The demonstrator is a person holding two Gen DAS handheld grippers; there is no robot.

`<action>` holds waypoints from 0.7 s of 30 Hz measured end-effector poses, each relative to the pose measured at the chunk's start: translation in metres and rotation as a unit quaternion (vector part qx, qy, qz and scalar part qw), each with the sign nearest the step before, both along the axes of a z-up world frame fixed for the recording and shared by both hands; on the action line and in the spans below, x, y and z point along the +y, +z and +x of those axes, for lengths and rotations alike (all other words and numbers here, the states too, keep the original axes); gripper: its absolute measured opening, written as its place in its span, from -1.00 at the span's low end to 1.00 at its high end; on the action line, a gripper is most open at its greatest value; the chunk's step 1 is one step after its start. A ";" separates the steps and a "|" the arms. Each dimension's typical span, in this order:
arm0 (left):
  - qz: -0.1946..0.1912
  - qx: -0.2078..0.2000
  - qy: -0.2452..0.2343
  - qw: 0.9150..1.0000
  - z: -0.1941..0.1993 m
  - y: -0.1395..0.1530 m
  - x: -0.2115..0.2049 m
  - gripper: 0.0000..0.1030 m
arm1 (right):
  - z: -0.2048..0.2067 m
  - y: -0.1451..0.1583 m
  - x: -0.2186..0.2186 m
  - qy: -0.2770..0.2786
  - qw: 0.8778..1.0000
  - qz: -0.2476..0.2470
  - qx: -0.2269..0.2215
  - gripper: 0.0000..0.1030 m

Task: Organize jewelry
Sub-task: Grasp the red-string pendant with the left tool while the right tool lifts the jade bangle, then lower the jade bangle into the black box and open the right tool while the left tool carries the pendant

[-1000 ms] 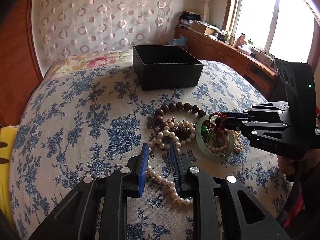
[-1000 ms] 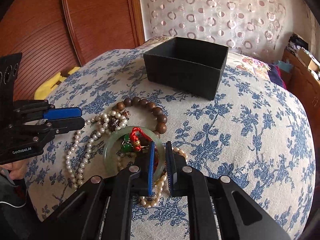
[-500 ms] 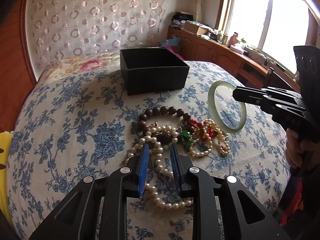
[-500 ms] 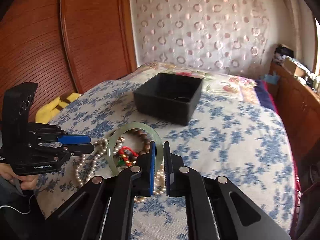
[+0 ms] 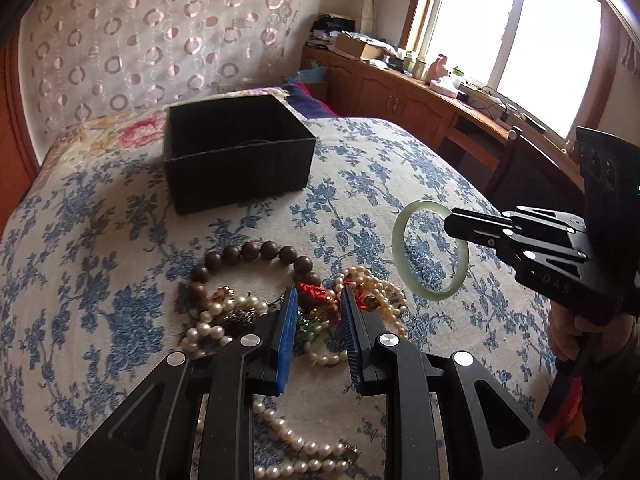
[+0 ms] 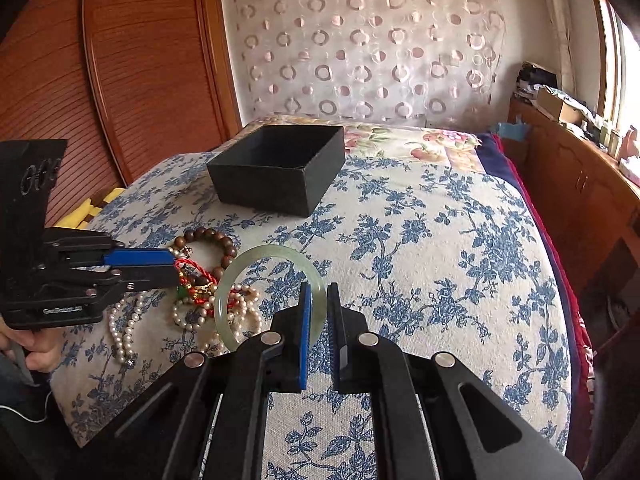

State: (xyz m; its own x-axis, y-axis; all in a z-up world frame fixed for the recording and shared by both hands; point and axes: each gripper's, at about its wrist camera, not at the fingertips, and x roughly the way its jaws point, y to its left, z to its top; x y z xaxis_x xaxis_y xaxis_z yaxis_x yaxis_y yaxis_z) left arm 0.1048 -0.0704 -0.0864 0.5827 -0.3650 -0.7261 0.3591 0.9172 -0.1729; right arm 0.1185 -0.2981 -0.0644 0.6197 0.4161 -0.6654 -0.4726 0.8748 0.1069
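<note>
Floral bedspread (image 6: pixel 440 240) under me, my right gripper (image 6: pixel 318 300) clamped on bangle (image 6: pixel 240 272) held clear of it, left gripper (image 5: pixel 318 304) slightly parted, empty, over bead pile (image 5: pixel 248 304), box (image 5: pixel 236 156) beyond.

Daylight is pouring in through the window (image 5: pixel 508 28), blowing out its panes to white glare. The bedspread (image 6: pixel 440 240) is lying evenly lit, with soft shadows. Both views are bending strongly at the edges, darkening in the corners, and staying fairly sharp.
</note>
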 end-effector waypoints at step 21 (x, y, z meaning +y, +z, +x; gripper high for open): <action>-0.021 -0.091 0.006 0.996 -0.016 0.071 0.010 -0.88 | -0.001 0.001 0.004 0.004 1.000 0.007 -0.002 -0.82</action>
